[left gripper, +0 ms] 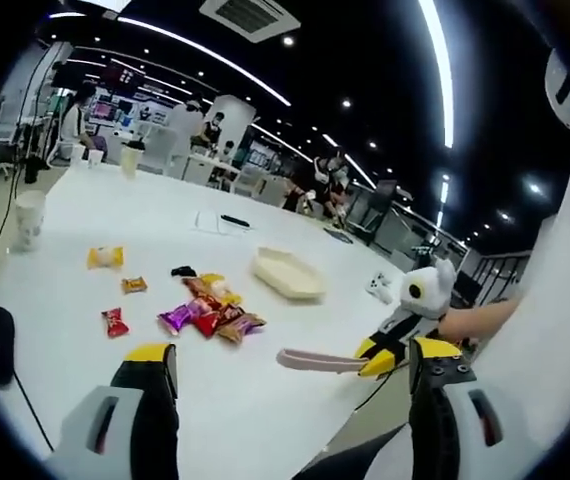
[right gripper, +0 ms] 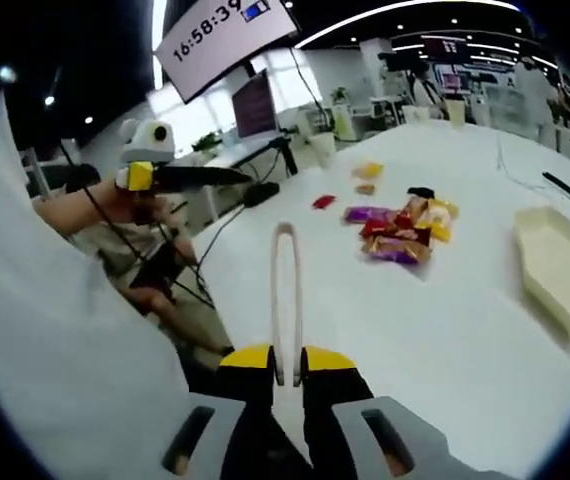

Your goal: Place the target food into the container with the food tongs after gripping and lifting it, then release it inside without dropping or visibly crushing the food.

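- Left gripper [left gripper: 290, 375] hovers low over the white surface [left gripper: 245, 400], its yellow-tipped black jaws spread wide with nothing between them.
- Ahead of it, well apart, lies the pile of wrapped snacks [left gripper: 210, 310] — purple, red, yellow and orange packets bunched together.
- A red packet [left gripper: 115, 322] sits alone to the left of the pile in the left gripper view, with an orange packet [left gripper: 134, 285] and a yellow packet [left gripper: 105, 257] farther back.
- The cream tray-shaped container [left gripper: 288, 273] rests just beyond and to the right of the pile, not touching it.
- Right gripper [right gripper: 287, 365] has its jaws pressed onto the handle end of the pale food tongs [right gripper: 285, 300], which stick straight forward from it.
- The tong tips hang above bare surface — the snacks [right gripper: 400, 230] are well ahead and to the right of them in the right gripper view, untouched.
- In that same view the container [right gripper: 560, 265] lies at the right edge, beyond the pile.
- From the left gripper view, the tongs [left gripper: 315, 360] reach in from the right, short of the snacks.
- A paper cup [left gripper: 28, 218] stands far left on the surface.
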Demonstrator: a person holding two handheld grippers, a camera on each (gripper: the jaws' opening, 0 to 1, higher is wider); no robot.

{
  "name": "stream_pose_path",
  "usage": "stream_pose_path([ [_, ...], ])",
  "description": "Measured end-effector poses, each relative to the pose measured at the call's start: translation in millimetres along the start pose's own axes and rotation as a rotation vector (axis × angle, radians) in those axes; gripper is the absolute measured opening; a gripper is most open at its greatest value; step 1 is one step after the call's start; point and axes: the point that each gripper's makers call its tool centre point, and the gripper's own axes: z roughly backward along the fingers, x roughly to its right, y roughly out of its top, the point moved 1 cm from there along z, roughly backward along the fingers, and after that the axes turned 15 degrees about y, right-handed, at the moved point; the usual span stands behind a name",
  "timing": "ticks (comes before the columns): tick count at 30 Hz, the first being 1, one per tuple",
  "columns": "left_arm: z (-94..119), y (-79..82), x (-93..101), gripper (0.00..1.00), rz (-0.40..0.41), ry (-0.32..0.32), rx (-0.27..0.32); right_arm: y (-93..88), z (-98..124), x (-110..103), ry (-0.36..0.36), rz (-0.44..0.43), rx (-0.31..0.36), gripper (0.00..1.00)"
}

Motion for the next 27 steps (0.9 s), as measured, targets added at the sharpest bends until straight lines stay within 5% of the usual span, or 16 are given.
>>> stream_pose_path([
  [11,8.0,-3.8,2.0,0.92,0.086,-0.052,0.010,23.0,-8.2,-18.6,0.080,-0.032,0.076,0.08],
  [27,3.4,-5.8,4.8,0.91,0.117,-0.101,0.006,44.0,-26.2,-36.4,0.154,-0.039,0.088,0.09],
])
